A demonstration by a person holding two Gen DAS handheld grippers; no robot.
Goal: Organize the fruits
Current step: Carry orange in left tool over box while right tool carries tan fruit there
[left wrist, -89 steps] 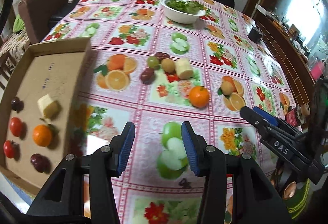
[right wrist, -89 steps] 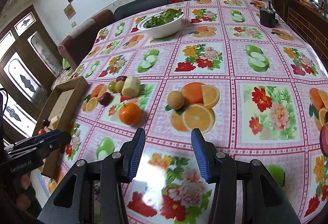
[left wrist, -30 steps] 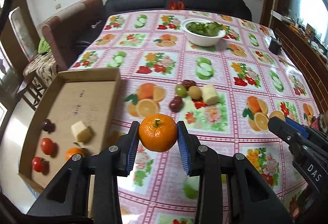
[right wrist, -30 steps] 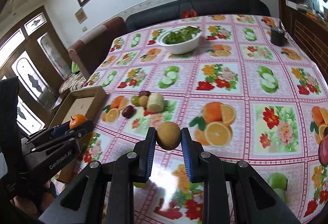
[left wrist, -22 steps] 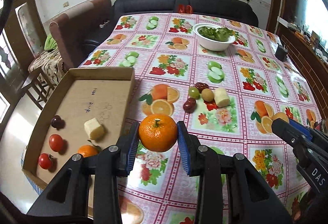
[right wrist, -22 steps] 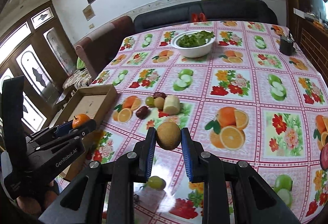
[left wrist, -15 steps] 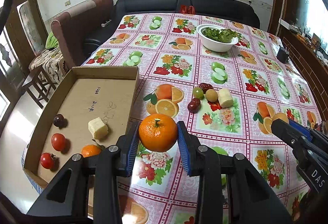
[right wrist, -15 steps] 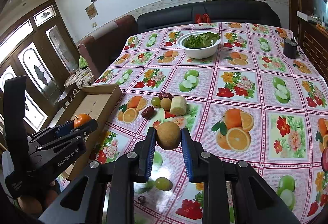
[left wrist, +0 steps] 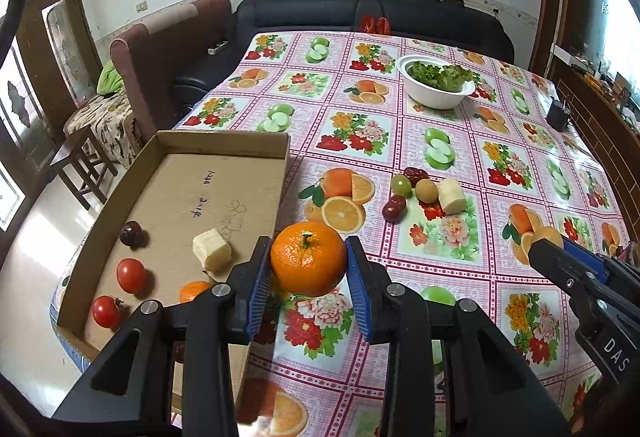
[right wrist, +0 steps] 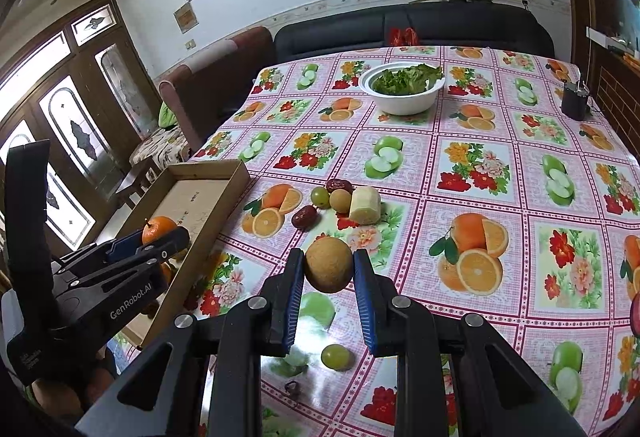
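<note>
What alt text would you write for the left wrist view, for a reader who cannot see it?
The left gripper holds an orange above a fruit-print tablecloth, beside a cardboard tray. The tray holds two tomatoes, a smaller orange, a pale cube and a dark fruit. Loose fruit and a white bowl of greens lie beyond.

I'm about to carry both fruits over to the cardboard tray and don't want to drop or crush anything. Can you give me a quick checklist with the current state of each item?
1. Left tongs shut on the orange: ok.
2. Right tongs shut on the brown round fruit: ok.
3. Bare floor left in the cardboard tray, far half: ok.
4. Tray fruits clear of a drop spot: ok; the cheese-like cube and tomatoes sit in the near half.
5. Green grape on the table under the right tongs: ok while lifted.
6. Firmness of either grip: cannot tell.
</note>
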